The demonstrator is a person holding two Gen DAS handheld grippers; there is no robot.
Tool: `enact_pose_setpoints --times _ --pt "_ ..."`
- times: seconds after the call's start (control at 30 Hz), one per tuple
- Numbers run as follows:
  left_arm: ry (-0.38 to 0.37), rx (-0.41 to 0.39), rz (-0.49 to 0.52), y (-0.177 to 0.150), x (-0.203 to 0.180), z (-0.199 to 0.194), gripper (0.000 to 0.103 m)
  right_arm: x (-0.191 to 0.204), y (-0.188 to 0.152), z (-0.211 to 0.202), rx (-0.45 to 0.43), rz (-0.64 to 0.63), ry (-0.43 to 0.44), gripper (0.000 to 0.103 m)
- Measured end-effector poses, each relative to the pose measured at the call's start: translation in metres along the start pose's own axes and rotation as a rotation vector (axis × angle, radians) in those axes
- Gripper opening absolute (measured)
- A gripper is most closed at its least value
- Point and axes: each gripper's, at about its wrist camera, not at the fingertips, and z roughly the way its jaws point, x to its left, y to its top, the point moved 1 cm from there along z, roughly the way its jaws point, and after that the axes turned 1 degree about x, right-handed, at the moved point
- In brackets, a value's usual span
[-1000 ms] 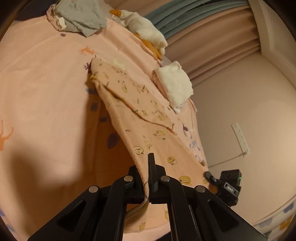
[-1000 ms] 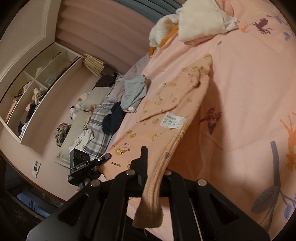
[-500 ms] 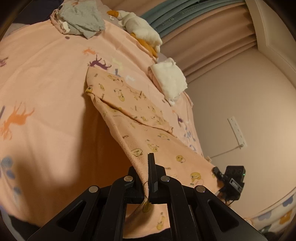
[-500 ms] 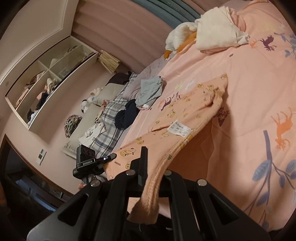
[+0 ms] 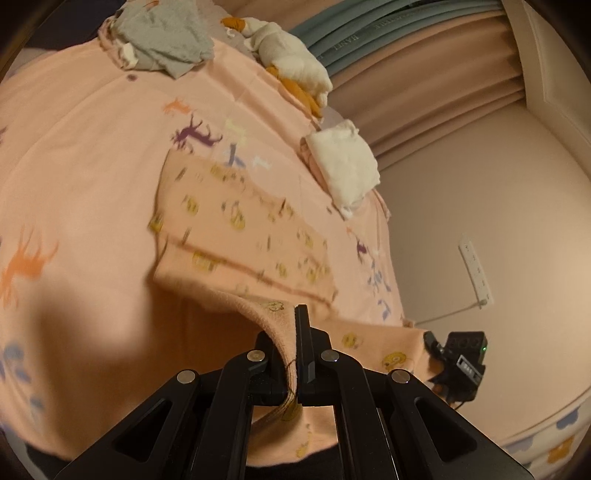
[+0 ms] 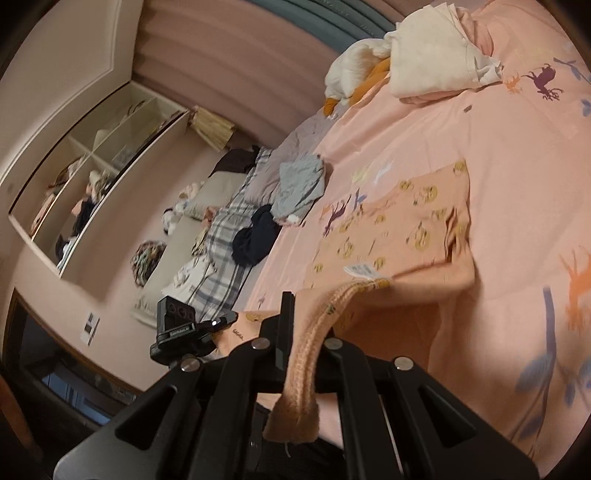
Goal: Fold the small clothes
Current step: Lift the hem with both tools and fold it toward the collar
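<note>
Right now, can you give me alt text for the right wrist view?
The right tongs are shut on the ribbed hem of a peach printed garment, lifting its near edge off the pink bedsheet. Loose clothes lie beyond.

The garment (image 5: 255,236) pinched between the black fingers (image 5: 303,332) is peach with yellow cartoon prints. Beyond them, the pink bedsheet (image 5: 92,155) carries purple and orange animals, plus a grey cloth (image 5: 166,33).

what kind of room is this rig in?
Most likely a home bedroom. The work surface is a bed under a pink animal-print sheet, with pillows at its far end, pleated curtains along the wall, and scattered clothes such as a grey garment.
</note>
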Motion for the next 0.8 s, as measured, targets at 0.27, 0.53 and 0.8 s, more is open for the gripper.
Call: enact_pose_setpoints --times 0.27,0.53,0.8 --pt "-0.006 0.008 -0.109 0.071 0.023 0.045 0.0 -0.029 0.068 0.035 -0.035 0.051 -0.043 0.004" --pt "0.078 0.059 -0.273 0.123 0.083 0.102 0.0 -0.096 0.117 0.094 -0.004 0.192 -0.156 0.005" --pt "0.174 0.094 -0.391 0.145 0.131 0.152 0.0 -0.163 0.13 0.138 0.066 0.324 -0.293 0.007"
